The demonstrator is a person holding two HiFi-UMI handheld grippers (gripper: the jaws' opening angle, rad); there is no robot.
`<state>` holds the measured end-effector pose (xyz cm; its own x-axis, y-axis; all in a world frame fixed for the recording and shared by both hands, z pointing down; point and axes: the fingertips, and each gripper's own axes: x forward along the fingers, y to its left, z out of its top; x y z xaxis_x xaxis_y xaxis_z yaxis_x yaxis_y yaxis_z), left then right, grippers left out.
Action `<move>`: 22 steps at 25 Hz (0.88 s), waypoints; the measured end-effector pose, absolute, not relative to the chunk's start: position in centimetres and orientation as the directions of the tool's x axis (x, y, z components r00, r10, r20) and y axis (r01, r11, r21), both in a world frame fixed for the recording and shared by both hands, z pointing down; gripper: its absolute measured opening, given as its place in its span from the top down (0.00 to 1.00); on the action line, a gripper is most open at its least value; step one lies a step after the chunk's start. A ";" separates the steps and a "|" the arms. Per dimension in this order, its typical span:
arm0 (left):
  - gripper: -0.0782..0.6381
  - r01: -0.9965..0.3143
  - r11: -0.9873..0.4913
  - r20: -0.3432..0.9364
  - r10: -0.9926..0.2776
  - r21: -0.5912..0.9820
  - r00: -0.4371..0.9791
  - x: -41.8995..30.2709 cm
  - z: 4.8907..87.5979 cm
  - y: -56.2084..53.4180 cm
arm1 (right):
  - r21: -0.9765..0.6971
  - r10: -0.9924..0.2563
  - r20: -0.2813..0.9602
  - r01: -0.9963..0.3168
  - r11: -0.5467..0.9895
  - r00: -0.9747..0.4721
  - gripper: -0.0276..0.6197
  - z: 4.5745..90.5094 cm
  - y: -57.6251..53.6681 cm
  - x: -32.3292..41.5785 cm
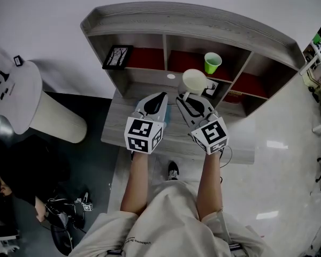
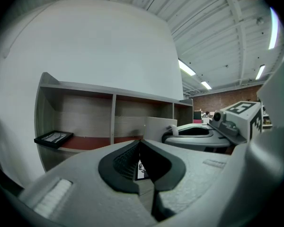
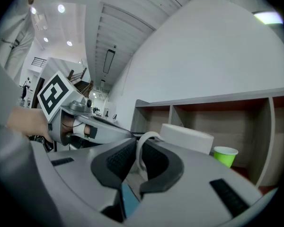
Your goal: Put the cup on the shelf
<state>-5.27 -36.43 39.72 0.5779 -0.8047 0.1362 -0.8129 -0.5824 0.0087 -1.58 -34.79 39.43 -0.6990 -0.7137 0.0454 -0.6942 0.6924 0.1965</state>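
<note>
Shelf (image 1: 203,20): matt grey wood-grain; white cup (image 1: 193,81): smooth, looks ceramic; green cup (image 1: 212,62): smooth; floor (image 1: 289,143): glossy; left gripper (image 1: 161,95) & right gripper (image 1: 185,96): matt grey plastic w/ ribbed black pads (image 3: 115,160).

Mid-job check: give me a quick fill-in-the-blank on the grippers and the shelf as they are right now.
1. The right gripper holds the white mug by its ____.
2. The left gripper holds nothing; its jaws are ____.
3. The paper cup standing in the shelf is ____ in colour.
4. The black picture frame lies in the shelf's ____ compartment.

Missing words: handle; together; green; left.
</note>
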 end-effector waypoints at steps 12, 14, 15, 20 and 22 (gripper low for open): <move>0.88 -0.825 -0.566 0.137 -0.818 -0.010 0.559 -4.2 39.4 -41.0 | 0.234 -0.692 0.057 -0.664 0.710 -0.720 0.88 39.7 -40.1 -1.0; 0.88 -0.829 -0.559 0.142 -0.821 -0.011 0.552 -4.0 39.7 -41.6 | 0.237 -0.695 0.056 -0.667 0.707 -0.717 0.88 39.8 -41.2 -0.7; 0.88 -0.833 -0.554 0.143 -0.825 -0.008 0.547 -4.1 39.9 -41.8 | 0.235 -0.699 0.055 -0.671 0.703 -0.713 0.88 40.0 -41.6 -0.6; 0.88 -0.858 -0.514 0.148 -0.847 0.014 0.510 -4.9 40.9 -42.3 | 0.220 -0.709 0.051 -0.685 0.695 -0.703 0.88 41.4 -43.4 -0.1; 0.88 -0.860 -0.509 0.157 -0.849 0.015 0.505 -5.0 41.3 -42.5 | 0.218 -0.710 0.052 -0.686 0.694 -0.702 0.88 41.7 -43.9 -0.2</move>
<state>-5.02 -42.46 41.27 0.5052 -0.8487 0.1566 -0.8604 -0.5094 0.0146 -0.18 -43.85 41.65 -0.7018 -0.7104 0.0522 -0.6862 0.6939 0.2180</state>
